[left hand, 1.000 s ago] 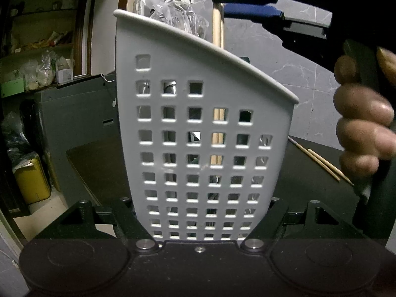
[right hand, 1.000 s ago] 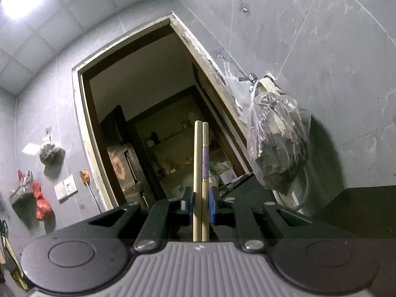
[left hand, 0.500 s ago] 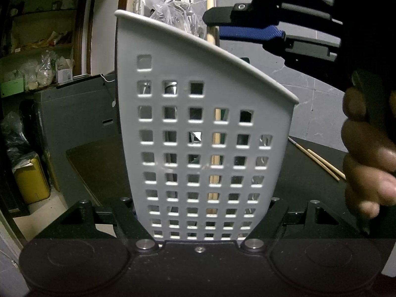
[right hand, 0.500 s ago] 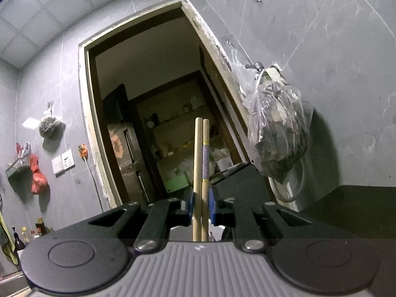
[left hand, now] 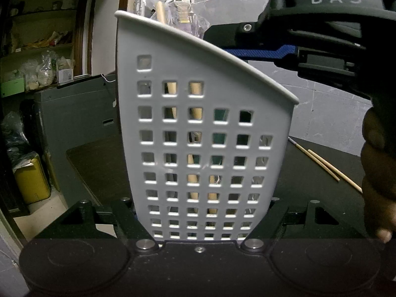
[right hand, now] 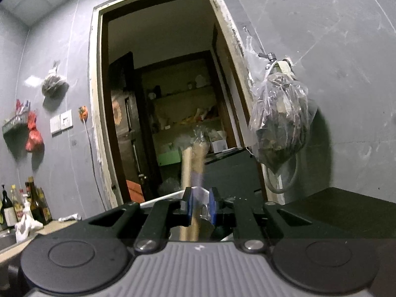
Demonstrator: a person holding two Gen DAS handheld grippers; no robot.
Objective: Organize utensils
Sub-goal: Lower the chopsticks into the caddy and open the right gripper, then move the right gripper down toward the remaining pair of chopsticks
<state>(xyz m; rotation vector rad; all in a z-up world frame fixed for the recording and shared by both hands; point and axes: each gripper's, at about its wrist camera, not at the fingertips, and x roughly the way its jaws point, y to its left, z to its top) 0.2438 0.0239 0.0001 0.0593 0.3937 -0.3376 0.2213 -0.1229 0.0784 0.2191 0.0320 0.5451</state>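
Observation:
A white perforated utensil holder [left hand: 205,133] fills the left wrist view, upright on the dark table [left hand: 99,163]. My left gripper [left hand: 204,208] is shut on its lower sides. A pair of wooden chopsticks [left hand: 195,91] shows through the holes and leans left inside, its top poking over the rim. My right gripper [left hand: 222,39] hovers level over the rim, its tips to the right of the sticks. In the right wrist view the chopsticks [right hand: 193,163] are blurred and tilted just beyond the narrowly parted blue pads [right hand: 188,205] of the right gripper [right hand: 200,205]. The holder's rim [right hand: 160,199] lies below.
Two more chopsticks [left hand: 321,163] lie on the table right of the holder. A person's hand [left hand: 376,160] grips the right tool. A plastic bag [right hand: 279,123] hangs from a wall tap behind. Bottles [right hand: 37,205] stand on a counter at far left.
The right gripper has moved left over the holder and rolled. The chopsticks, held upright before, have sunk into the holder and tipped away from the pads.

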